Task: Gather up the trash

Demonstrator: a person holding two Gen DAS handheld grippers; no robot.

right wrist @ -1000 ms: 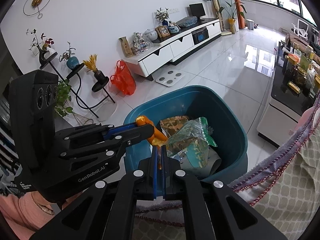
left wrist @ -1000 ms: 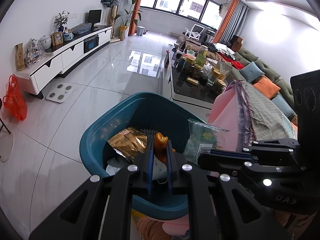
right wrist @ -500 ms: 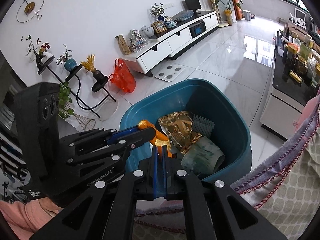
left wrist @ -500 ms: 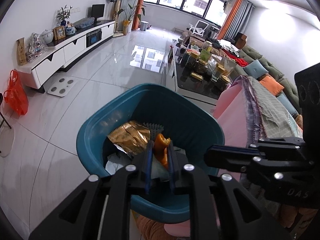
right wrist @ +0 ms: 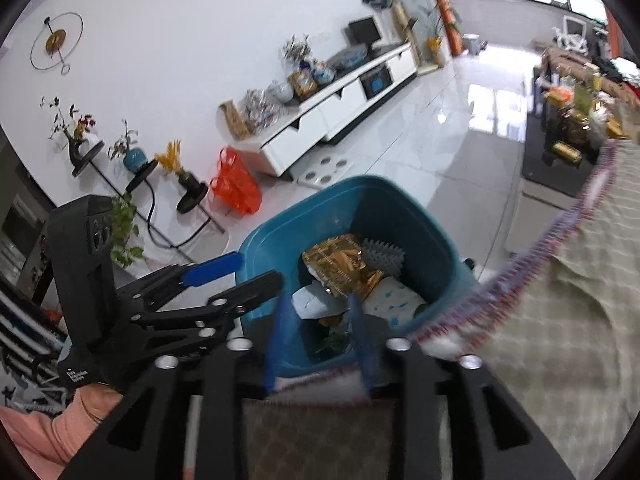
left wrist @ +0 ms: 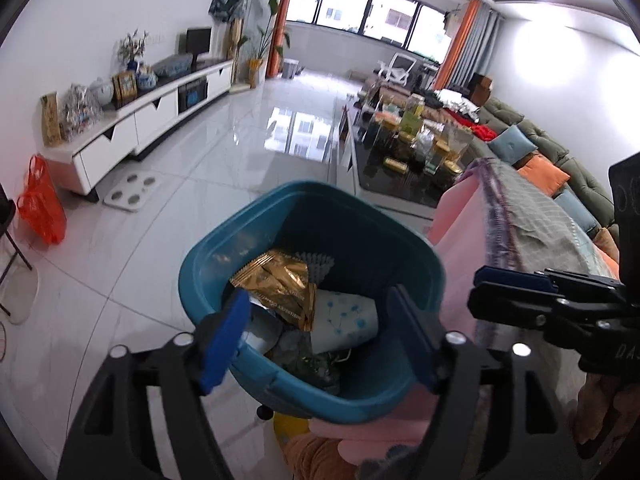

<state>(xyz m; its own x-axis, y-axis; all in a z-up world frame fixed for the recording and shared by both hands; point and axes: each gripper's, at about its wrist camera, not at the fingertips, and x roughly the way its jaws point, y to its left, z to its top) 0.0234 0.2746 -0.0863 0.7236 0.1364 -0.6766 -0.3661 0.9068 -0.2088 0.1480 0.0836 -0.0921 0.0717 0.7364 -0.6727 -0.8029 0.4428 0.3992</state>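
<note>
Left claw (left wrist: 316, 334) opening, nothing between its pads; right claw (right wrist: 320, 338) opening too, likewise empty. Both poised over teal bin (left wrist: 208, 256), where gold wrapper (left wrist: 280, 284) and paper cup (left wrist: 346, 320) lie. Drop step apparently finishing; next, likely pulling back to seek more trash.

My view: a bright, long living room.
I see glossy white floor tiles (left wrist: 208, 152), a low white TV cabinet (left wrist: 132, 128) along the white wall (right wrist: 180, 40), wide windows (left wrist: 372, 12) with orange curtains (left wrist: 460, 44), a green sofa (left wrist: 560, 164) at right.
</note>
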